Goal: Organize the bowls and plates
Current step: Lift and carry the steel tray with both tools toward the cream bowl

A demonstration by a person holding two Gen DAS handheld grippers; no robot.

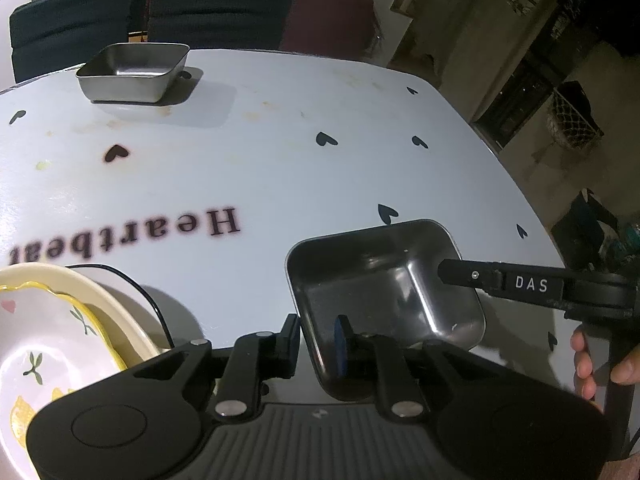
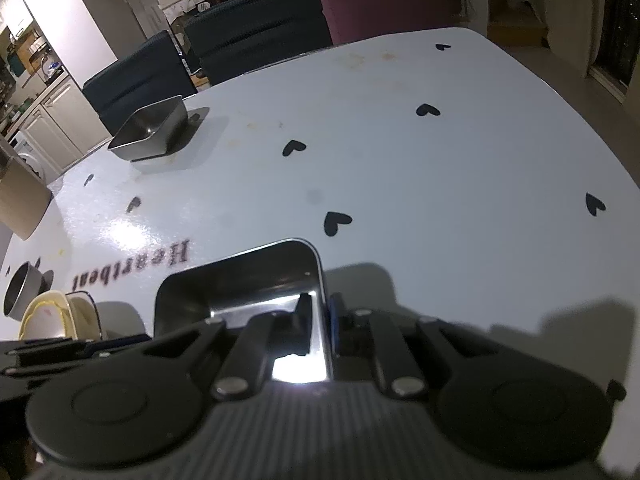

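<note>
The metal dish point(image 1: 380, 292) sits near the front edge of the table point(image 1: 280, 152), toward the right side. Its open side faces up. It looks almost square, so I cannot tell which side is the long one. Its sides sit a little crooked to the table edge.

The left gripper point(image 1: 316, 332) has one finger on each side of the dish's left wall. The outer finger is by the rim. A bit of wall shows next to the inner blue pad, so this gripper looks loose, not squeezing.

The right gripper point(image 2: 320, 316) is on the dish's right wall. One finger is inside the dish and one is outside. They sit tight against the thin wall, so it is pinching the dish. A hand point(image 1: 588, 360) holds this gripper's handle.

A stack of plates point(image 1: 52, 332) sits at the front left corner. The top plate has yellow trim and small painted leaves. A round metal cup point(image 2: 20, 292) stands just past the plates.

A second metal dish point(image 1: 132, 72) sits by the far edge on the left, open side up, well apart from the first.

The word "Heartbeat" and small black hearts are printed on the table. Dark blue chairs point(image 1: 212, 8) and a dark red chair point(image 1: 328, 12) stand behind the far edge.
</note>
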